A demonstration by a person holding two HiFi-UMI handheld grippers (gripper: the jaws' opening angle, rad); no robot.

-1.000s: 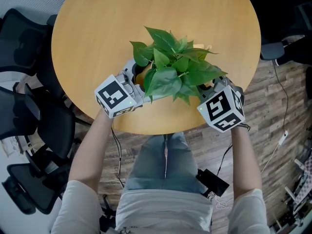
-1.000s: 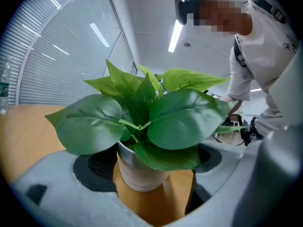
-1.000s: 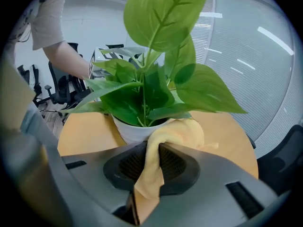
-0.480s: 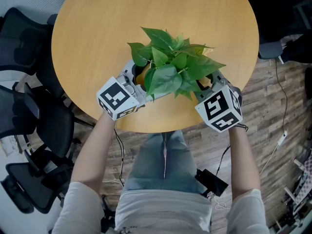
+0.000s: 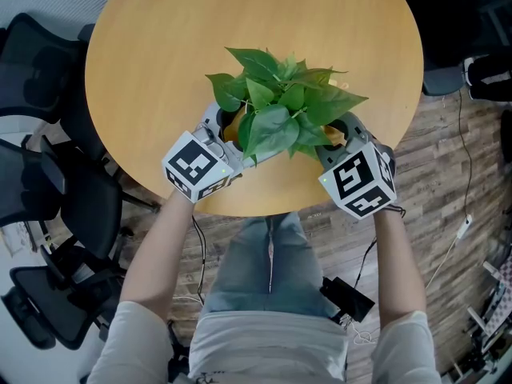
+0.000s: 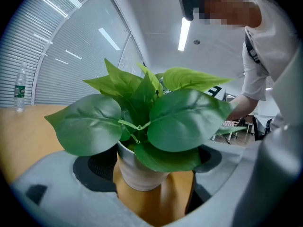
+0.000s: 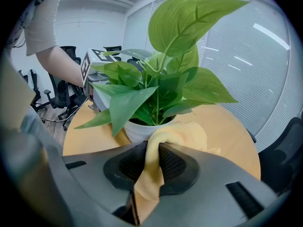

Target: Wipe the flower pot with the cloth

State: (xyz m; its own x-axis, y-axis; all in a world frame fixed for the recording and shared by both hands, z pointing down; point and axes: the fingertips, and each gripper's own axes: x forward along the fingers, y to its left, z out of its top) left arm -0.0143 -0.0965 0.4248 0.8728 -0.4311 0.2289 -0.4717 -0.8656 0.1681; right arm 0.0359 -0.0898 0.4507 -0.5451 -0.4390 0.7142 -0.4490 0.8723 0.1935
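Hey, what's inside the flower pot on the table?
A green leafy plant grows out of the white flower pot. Its broad leaves spread over the opening, so the soil and the base of the stems are covered and cannot be seen.

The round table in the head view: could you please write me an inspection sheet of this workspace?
Surface: round wooden table.
Job's things: white flower pot holding a leafy plant, near the table's front edge; yellow cloth beside it.
Clutter: clear bottle at the far edge.
Grippers: left gripper open, pot between its jaws; right gripper shut on the cloth.
Cables: cable on the floor at right.
Surroundings: black office chairs, wood floor, window blinds.
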